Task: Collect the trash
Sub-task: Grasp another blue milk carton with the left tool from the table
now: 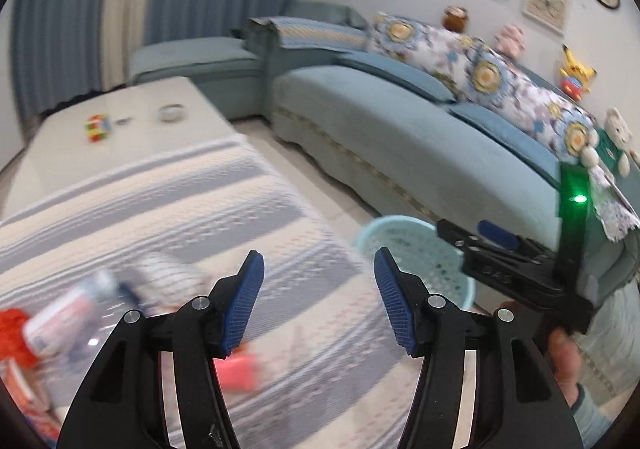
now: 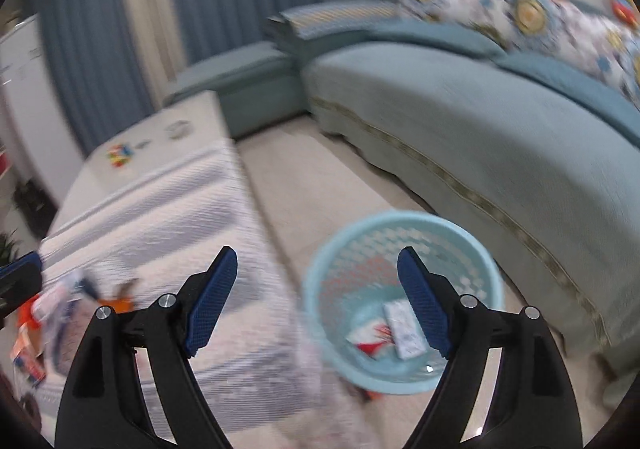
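My left gripper (image 1: 319, 255) is open over the striped tablecloth (image 1: 180, 209) with nothing between its blue pads. Blurred trash lies on the cloth at the lower left: a plastic bottle (image 1: 68, 313), something orange-red (image 1: 12, 333) and a pink-red piece (image 1: 240, 369). My right gripper (image 2: 317, 253) is open and empty above the light blue mesh basket (image 2: 400, 221), which stands on the floor beside the table. A white packet (image 2: 404, 329) and a red-and-white wrapper (image 2: 372, 341) lie in the basket. The basket (image 1: 400, 241) also shows in the left wrist view, behind the right gripper's body (image 1: 520, 269).
A long teal sofa (image 1: 400, 129) with floral cushions and plush toys runs along the right. At the table's far end sit a colourful cube (image 1: 97, 127) and a small round object (image 1: 172, 113). Blue curtains hang behind. A strip of pale floor (image 2: 320, 185) separates table and sofa.
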A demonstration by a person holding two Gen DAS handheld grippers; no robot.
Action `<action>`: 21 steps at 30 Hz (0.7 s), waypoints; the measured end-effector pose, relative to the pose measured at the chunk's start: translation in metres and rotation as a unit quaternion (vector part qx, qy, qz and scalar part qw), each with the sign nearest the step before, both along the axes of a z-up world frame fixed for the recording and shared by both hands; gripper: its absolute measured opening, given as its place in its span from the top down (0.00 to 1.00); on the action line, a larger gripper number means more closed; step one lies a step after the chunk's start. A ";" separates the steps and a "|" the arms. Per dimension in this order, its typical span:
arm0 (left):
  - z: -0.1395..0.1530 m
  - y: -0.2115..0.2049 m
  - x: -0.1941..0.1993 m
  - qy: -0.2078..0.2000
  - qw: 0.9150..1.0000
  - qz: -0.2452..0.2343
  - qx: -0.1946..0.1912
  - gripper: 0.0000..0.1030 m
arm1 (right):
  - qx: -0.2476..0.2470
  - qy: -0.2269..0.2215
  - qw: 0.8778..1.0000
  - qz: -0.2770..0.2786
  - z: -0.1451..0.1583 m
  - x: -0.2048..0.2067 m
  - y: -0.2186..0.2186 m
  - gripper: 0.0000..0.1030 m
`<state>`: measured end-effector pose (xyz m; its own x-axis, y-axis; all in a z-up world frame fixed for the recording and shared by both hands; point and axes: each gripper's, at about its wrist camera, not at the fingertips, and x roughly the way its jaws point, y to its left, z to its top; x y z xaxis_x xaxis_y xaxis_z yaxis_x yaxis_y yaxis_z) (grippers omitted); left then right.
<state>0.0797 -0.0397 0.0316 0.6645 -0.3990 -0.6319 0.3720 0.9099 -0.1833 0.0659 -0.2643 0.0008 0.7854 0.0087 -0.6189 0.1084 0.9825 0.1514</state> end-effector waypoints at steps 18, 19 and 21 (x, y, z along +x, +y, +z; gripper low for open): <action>-0.089 0.117 -0.004 0.099 0.988 0.104 0.054 0.45 | 0.008 0.046 0.965 0.259 -0.064 0.006 0.161 0.42; -0.093 0.117 -0.003 0.102 0.988 0.103 0.054 0.45 | 0.006 0.048 0.963 0.264 -0.068 0.004 0.165 0.42; -0.101 0.115 0.002 0.109 0.988 0.100 0.052 0.46 | 0.004 0.053 0.960 0.274 -0.075 0.004 0.168 0.42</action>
<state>0.0818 0.0754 -0.0690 0.5675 -0.1993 -0.7989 0.1450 0.9793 -0.1412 0.0702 -0.0962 -0.0740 0.5938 0.4074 -0.6938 -0.4091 0.8954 0.1757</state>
